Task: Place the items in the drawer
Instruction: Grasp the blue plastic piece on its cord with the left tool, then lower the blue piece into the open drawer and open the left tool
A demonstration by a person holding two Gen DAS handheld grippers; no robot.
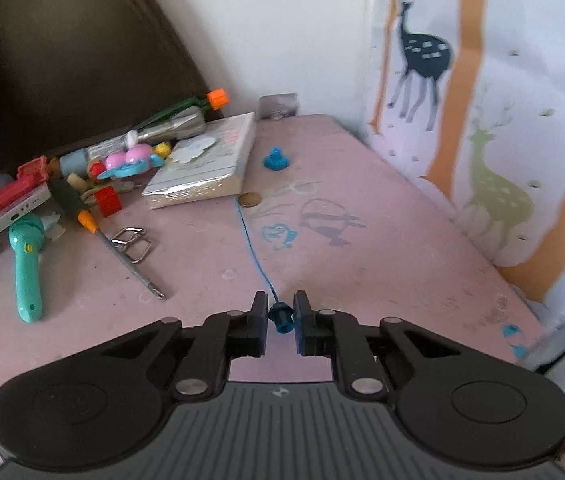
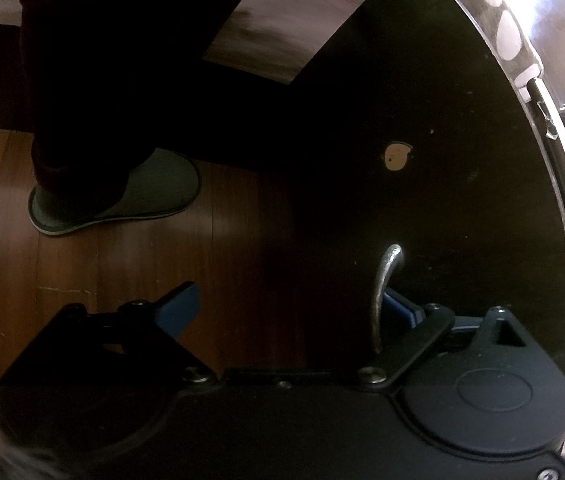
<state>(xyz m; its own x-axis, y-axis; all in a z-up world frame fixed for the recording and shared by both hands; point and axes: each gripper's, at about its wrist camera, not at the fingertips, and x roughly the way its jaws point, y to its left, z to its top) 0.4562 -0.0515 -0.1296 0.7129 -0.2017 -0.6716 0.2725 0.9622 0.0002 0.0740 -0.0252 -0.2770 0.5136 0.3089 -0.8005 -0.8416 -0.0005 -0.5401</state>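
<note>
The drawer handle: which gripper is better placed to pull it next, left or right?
Right. The right gripper is open with the metal handle between its fingers. The left gripper is up at the pink tabletop, shut on a blue plug.

A pink tabletop [image 1: 382, 248] carries faint scribbles in blue and grey. Behind it stands a plain white wall [image 1: 266, 28], daylit. To the right hangs a pale fabric cover [image 1: 522, 100] printed with 2 deer, 1 dark blue and 1 green, between orange tree trunks. A dark brown padded chair back [image 1: 54, 56] rises at the left. Lower down, the light is dim: a wooden plank floor [image 2: 130, 264] in reddish brown, a black cabinet front [image 2: 442, 140] with a curved metal handle [image 2: 384, 280] and 1 chipped spot showing pale wood.
</note>
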